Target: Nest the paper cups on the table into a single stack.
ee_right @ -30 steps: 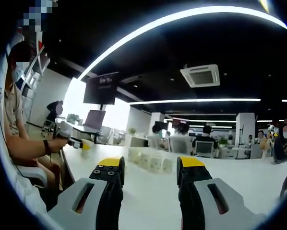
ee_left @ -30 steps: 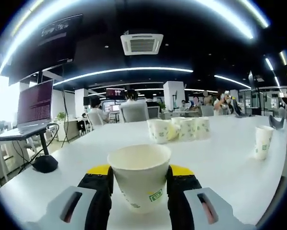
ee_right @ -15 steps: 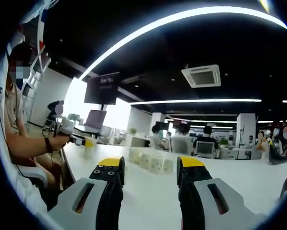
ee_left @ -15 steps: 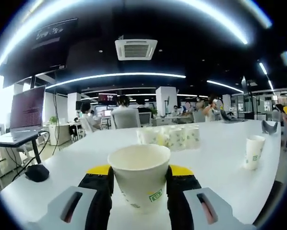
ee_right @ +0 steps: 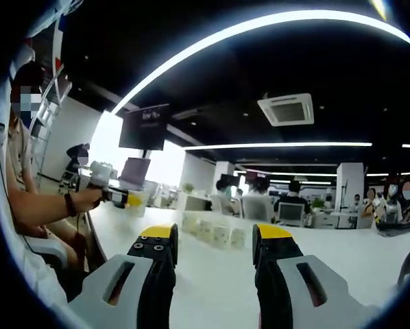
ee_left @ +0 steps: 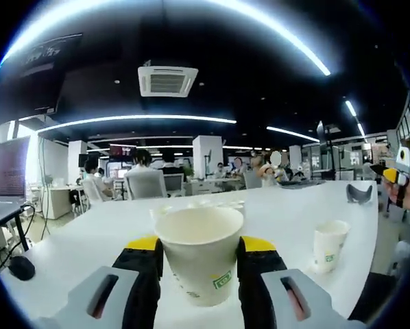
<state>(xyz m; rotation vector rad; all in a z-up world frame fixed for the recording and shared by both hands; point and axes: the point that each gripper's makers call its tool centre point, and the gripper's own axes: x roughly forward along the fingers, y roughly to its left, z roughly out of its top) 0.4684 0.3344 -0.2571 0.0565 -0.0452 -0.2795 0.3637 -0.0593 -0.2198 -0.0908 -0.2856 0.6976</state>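
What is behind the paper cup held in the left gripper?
Behind the held cup, rims of more paper cups peek above its lip on the white table. Their bodies are covered, so their number and arrangement cannot be told.

Held cup [ee_left: 199, 259]: white paper, one small green printed logo low on its wall. Second cup [ee_left: 328, 246] standing on the worktop: white, with the same green mark. Row of cups [ee_right: 210, 232] in the right gripper view: white with pale green printing. Worktop [ee_left: 88, 236]: plain white. Left gripper [ee_left: 199, 255]: black jaws with yellow tips, grey body. Right gripper [ee_right: 214, 248]: black jaws with yellow tips, grey body.
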